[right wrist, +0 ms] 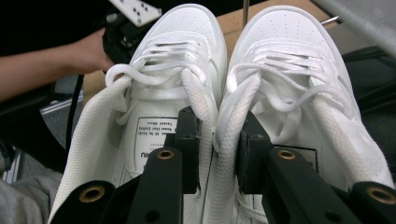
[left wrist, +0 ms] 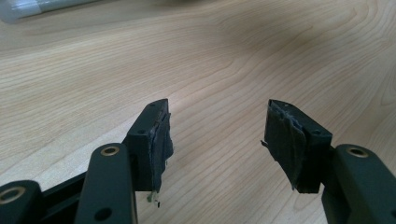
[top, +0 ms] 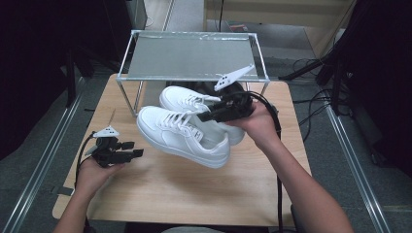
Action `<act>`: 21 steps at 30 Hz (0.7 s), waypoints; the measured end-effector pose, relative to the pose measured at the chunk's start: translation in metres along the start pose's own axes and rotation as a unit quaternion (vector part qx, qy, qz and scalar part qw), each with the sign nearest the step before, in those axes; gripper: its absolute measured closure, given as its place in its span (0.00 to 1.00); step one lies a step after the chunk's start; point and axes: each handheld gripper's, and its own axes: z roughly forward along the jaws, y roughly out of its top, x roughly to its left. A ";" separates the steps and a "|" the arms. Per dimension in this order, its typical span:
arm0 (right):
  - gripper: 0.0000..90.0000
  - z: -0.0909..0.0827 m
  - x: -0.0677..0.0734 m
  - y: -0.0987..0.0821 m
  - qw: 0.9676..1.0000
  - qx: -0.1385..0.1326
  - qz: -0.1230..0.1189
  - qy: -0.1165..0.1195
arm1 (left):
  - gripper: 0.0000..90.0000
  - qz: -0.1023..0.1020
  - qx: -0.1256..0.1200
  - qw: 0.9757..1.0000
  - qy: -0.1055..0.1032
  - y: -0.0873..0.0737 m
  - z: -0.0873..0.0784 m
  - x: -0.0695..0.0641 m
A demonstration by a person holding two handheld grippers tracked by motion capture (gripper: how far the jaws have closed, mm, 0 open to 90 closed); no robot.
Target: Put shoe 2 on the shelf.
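Between my right gripper's (right wrist: 215, 154) jaws sit both white sneakers' (right wrist: 261, 88) inner collars, pinched together; left gripper (left wrist: 217, 135) gapes empty.

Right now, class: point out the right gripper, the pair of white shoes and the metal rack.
right gripper (top: 206, 115), high view, between fingertips
pair of white shoes (top: 167, 130), high view, near shoe's toe
metal rack (top: 189, 56), high view, shelf top

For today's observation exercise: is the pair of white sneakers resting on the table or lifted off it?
Lifted. The right gripper pinches the inner collars of both white sneakers, and they hang tilted above the table.
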 end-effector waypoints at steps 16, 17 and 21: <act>0.83 -0.036 -0.015 0.052 0.999 -0.037 0.021 -0.017 | 0.46 0.002 0.004 1.000 -0.003 0.001 0.000 -0.001; 0.83 -0.036 -0.016 0.054 0.999 -0.036 0.021 -0.024 | 0.45 0.003 0.003 1.000 -0.003 0.001 0.000 -0.001; 0.83 -0.038 -0.026 0.067 0.997 -0.030 0.027 -0.061 | 0.46 0.005 0.003 1.000 -0.001 0.000 -0.001 0.000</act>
